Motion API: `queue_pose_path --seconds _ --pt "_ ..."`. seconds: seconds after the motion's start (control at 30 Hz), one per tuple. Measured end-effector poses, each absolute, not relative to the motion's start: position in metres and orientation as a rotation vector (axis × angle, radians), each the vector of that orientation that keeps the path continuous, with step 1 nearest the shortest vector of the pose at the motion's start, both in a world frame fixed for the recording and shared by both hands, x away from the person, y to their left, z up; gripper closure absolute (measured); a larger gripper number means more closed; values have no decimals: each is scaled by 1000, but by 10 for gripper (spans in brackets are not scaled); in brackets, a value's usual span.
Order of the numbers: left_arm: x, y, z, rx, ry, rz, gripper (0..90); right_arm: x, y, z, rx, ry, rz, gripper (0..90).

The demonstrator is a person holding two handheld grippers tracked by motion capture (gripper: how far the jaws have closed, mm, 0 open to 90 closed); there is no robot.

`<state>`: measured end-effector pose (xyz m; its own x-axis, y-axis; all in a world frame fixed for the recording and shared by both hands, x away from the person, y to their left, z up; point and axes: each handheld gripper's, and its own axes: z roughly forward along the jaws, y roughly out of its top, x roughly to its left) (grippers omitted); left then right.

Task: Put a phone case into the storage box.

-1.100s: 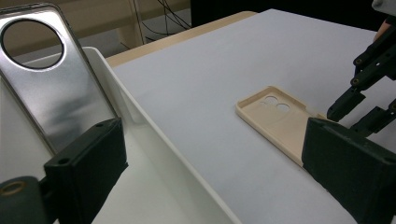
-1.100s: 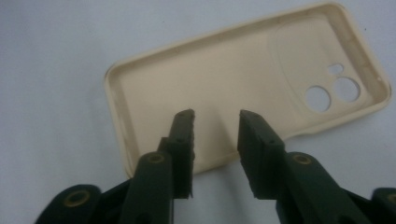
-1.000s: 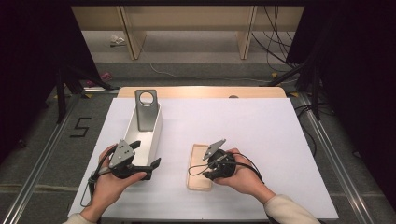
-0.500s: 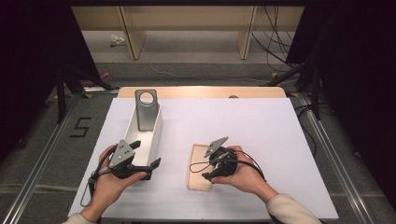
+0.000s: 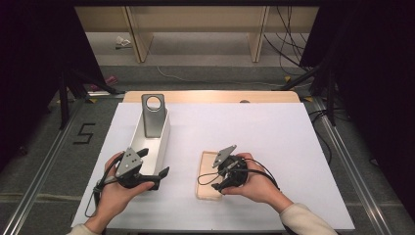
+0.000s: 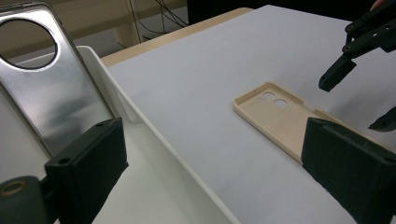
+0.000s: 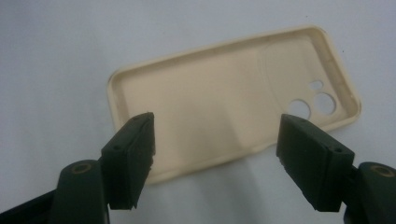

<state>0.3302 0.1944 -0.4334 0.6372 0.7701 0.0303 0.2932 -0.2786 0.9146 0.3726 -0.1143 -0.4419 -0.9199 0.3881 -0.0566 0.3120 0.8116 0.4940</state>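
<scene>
Phone case released flat on the table, both grippers held open beside it.

Nearest the person, the right gripper (image 5: 221, 182) was held just above the near end of the beige phone case (image 5: 211, 172), its jaws having just been opening and standing wide, with the pads clear of the case rim in the right gripper view (image 7: 224, 100). The case lay hollow side up on the white table (image 5: 274, 147), camera cut-outs at the far end. To the left, the left gripper (image 5: 155, 172) was held open at the near end of the white tray (image 5: 164, 134), nothing being gripped. Farther back, a metal plate (image 5: 153, 115) with a round hole was leaned upright inside the tray. The setting-down step was judged complete; a withdrawal of the right gripper, or a reach for the plate, was judged to be called for next.
</scene>
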Motion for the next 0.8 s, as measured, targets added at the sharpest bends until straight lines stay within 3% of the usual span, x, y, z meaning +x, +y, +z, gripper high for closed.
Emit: queue_pose_path --seconds 0.8 --pt "330 193 -434 1856 841 590 65 350 -78 -451 192 2942 434 354"
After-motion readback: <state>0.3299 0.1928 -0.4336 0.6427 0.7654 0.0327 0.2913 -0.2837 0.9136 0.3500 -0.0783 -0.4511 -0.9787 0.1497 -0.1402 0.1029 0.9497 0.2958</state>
